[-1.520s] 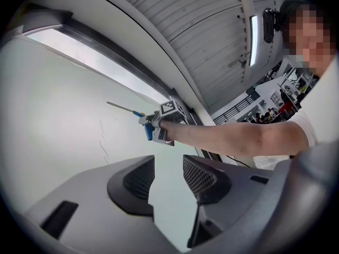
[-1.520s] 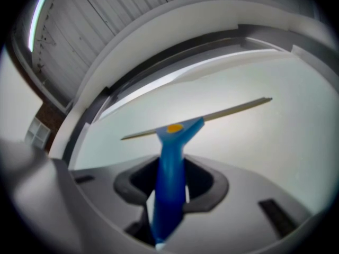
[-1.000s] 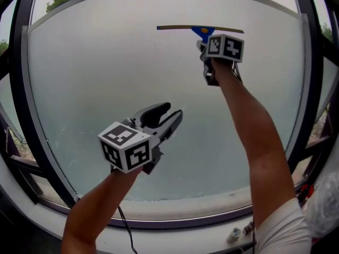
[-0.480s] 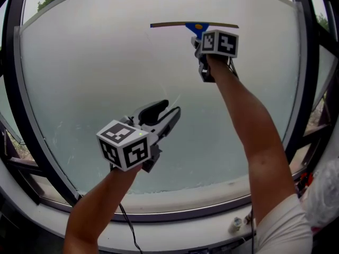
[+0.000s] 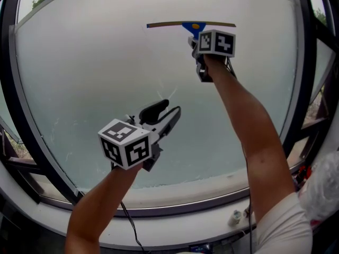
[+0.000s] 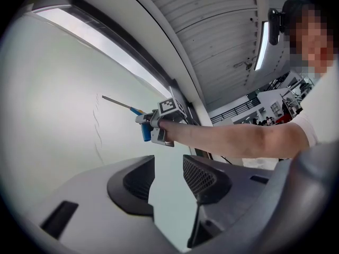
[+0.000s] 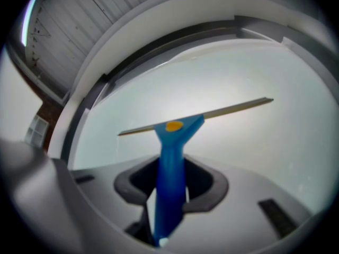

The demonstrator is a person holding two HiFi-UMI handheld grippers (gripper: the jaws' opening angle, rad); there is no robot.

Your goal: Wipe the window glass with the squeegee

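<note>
Two tools were raised in front of the window glass (image 5: 90,73), one in each hand. The right tool (image 5: 197,45) was high on the pane at the end of an outstretched arm, its jaws pinching the blue handle of the squeegee (image 5: 192,26). The squeegee's long thin blade ran level across the upper part of the glass, and its blue head with a yellow spot sat just above the tool; whether the blade pressed on the pane could not be told. The left tool (image 5: 172,109) hung lower and to the left, well apart from the squeegee, pointing at the glass with its jaws spread and nothing between them. Thin streaks (image 6: 97,126) marked the glass near it. A dark window frame (image 5: 10,120) ringed the pane, with a white sill (image 5: 175,224) below
</note>
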